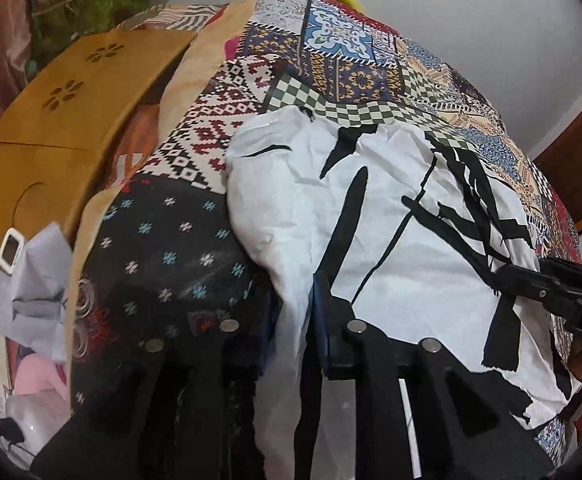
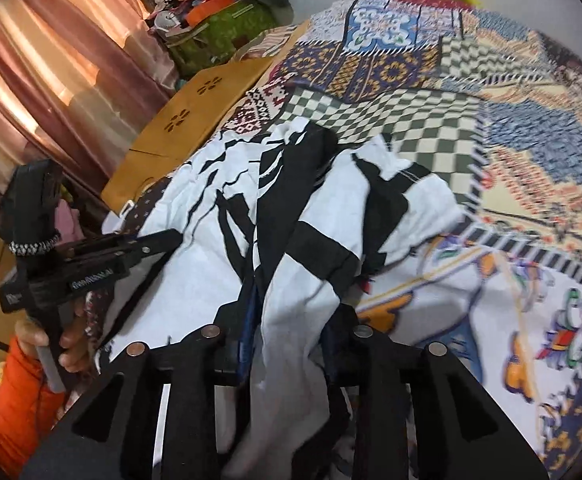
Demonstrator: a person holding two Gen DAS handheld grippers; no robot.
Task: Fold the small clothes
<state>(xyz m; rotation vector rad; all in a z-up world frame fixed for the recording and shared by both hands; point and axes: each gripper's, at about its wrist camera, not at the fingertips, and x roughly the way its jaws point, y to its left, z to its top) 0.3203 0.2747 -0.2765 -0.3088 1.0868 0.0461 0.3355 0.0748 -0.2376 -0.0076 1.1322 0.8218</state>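
a: how far along is the fold?

b: early to middle, i'd judge. the white garment with black print (image 1: 371, 208) lies rumpled on the patchwork bedspread (image 1: 347, 56), bunched lengthwise with a ridge down its middle, not yet a flat packet. no neat stack of folded clothes shows anywhere.

a: and the tools?

b: the left tool (image 1: 291, 332) has white cloth running between its jaws, which stand a little apart; whether the pads press on it i cannot tell. the same goes for the right tool (image 2: 287, 340): a fold of the garment hangs through the gap, grip uncertain.

a: room to work?

b: from the right wrist view, open bedspread spreads from 12 round to 3 o'clock of the garment, good room to lay it out flat. at 10 o'clock a brown perforated board (image 2: 195, 108) sits close to the bed edge, with a pink curtain (image 2: 51, 60) and clutter beyond. the garment's edge at 9 o'clock lies near that bed edge, so i'd keep moves toward 1 o'clock.
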